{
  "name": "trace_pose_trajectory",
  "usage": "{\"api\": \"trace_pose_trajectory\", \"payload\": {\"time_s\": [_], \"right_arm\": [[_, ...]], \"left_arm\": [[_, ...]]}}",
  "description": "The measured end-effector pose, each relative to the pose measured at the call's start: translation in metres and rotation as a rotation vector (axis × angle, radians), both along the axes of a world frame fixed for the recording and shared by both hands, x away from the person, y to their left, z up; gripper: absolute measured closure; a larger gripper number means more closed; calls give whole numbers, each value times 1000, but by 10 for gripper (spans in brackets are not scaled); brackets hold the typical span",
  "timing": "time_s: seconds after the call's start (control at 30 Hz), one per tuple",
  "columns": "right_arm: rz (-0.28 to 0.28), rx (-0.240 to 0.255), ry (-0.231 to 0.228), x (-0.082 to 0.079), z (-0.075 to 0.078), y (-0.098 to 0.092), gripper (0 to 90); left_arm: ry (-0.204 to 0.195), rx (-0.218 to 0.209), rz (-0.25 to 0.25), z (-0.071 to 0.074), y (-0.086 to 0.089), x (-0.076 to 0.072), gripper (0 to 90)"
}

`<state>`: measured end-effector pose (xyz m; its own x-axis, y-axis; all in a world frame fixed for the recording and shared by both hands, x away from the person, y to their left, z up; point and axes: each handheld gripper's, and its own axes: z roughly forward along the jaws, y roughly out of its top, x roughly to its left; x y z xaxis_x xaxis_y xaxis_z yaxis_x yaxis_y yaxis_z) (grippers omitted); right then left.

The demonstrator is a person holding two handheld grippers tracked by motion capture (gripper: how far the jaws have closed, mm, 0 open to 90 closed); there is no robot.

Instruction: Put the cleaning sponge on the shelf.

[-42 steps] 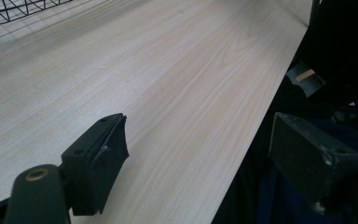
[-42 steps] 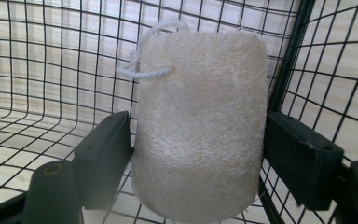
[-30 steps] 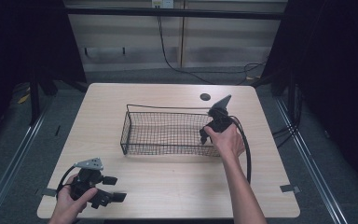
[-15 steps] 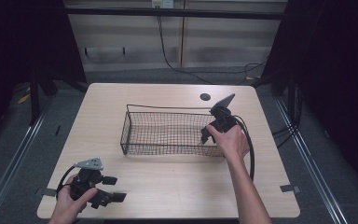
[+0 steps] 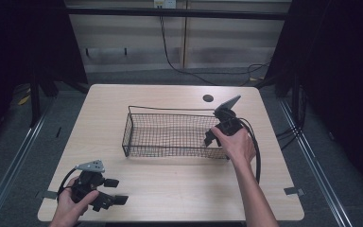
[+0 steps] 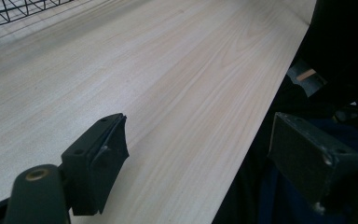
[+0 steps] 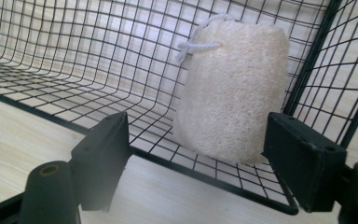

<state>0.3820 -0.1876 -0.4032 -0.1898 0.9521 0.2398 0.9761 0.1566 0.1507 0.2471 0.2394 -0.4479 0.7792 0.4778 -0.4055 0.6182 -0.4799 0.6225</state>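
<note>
While the right gripper (image 7: pixel 196 154), jaws just narrowing but clear of the loofah (image 7: pixel 233 88), hovers at the basket (image 5: pixel 170 135)'s 3 o'clock end, the grab looks pending, and the left gripper (image 6: pixel 205 154) idles open at the table (image 5: pixel 170 189)'s 7 o'clock corner.

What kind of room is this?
Probably a lab or test room, not a home. One bare wooden table stands between dark curtains, cables run along the floor, and a person's hands hold gripper tools beside a wire basket.

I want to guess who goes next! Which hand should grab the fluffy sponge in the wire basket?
Probably the right. The right gripper already sits at the basket, its just-closing jaws either side of the sponge, not yet pressing. The left gripper rests far off by the table's near edge.
</note>
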Motion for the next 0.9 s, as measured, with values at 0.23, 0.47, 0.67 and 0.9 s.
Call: {"api": "trace_pose_trajectory", "payload": {"time_s": [0.23,0.47,0.67,0.9], "right_arm": [[24,31,-29,-6,5,0,228],[63,47,-62,-15,9,0,229],[84,68,-90,-23,15,-2,232],[118,121,-121,-35,20,-5,237]], "left_arm": [[0,1,1,0,0,0,188],[0,0,1,0,0,0,188],[4,-3,4,-1,0,0,188],[4,-3,5,-1,0,0,188]]}}
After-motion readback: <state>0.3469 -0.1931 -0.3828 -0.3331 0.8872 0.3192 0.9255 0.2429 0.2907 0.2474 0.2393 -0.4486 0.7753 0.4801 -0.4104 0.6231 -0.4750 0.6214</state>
